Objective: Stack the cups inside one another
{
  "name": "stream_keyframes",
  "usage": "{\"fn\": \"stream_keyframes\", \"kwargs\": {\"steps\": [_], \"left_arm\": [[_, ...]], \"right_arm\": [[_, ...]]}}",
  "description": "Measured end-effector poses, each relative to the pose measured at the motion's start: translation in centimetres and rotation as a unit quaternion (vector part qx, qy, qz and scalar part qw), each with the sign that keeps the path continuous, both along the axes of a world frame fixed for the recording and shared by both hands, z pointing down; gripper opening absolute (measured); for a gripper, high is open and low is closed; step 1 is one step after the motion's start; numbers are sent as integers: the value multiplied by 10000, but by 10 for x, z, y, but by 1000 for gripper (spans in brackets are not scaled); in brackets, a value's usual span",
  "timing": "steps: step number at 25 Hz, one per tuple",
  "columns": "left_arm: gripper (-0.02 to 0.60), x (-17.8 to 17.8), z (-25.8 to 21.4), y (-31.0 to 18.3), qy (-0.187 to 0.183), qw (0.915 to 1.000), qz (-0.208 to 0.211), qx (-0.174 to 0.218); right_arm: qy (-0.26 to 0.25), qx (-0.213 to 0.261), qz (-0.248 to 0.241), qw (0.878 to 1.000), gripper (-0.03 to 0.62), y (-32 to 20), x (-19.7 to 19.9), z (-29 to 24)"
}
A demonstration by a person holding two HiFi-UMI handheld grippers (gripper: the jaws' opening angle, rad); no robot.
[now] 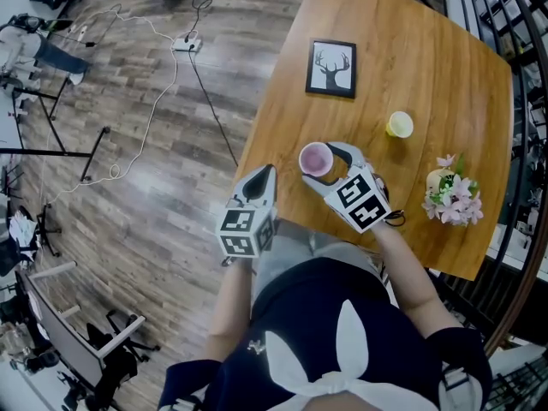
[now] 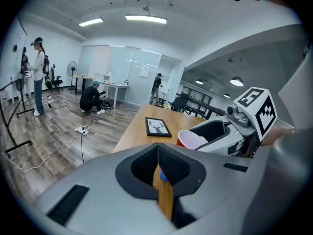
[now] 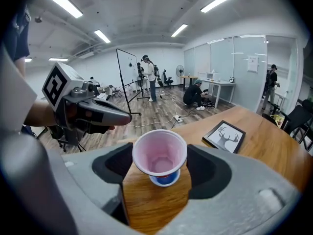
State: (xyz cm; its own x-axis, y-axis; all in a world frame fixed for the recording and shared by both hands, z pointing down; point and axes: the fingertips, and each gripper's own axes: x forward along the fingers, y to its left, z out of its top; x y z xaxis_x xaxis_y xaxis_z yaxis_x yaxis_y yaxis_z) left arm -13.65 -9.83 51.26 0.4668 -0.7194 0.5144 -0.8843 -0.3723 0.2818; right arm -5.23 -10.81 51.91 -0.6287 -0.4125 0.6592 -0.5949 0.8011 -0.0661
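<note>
Right gripper (image 3: 159, 156) is clamped on the pink cup (image 3: 159, 150) - upright, hanging straight above the blue cup (image 3: 165, 179). Left gripper (image 2: 157, 153) is pinched closed and empty, just beside.

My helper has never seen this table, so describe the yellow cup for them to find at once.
On the wooden table, start at the framed deer picture and look towards the pink flowers. The yellow cup sits on bare wood between them. Unlike the red cup, it is pale yellow and stands alone.
</note>
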Motion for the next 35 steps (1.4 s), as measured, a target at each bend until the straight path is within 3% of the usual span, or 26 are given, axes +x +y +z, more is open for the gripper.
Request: {"fn": "stream_keyframes", "kwargs": {"steps": [20, 35], "left_arm": [[19, -11, 3, -3, -34, 9997, 226, -79], [18, -14, 7, -11, -83, 9997, 205, -98]], "right_arm": [[305, -315, 195, 9988, 342, -6, -3, 51], [253, -492, 236, 9982, 347, -8, -4, 62]]}}
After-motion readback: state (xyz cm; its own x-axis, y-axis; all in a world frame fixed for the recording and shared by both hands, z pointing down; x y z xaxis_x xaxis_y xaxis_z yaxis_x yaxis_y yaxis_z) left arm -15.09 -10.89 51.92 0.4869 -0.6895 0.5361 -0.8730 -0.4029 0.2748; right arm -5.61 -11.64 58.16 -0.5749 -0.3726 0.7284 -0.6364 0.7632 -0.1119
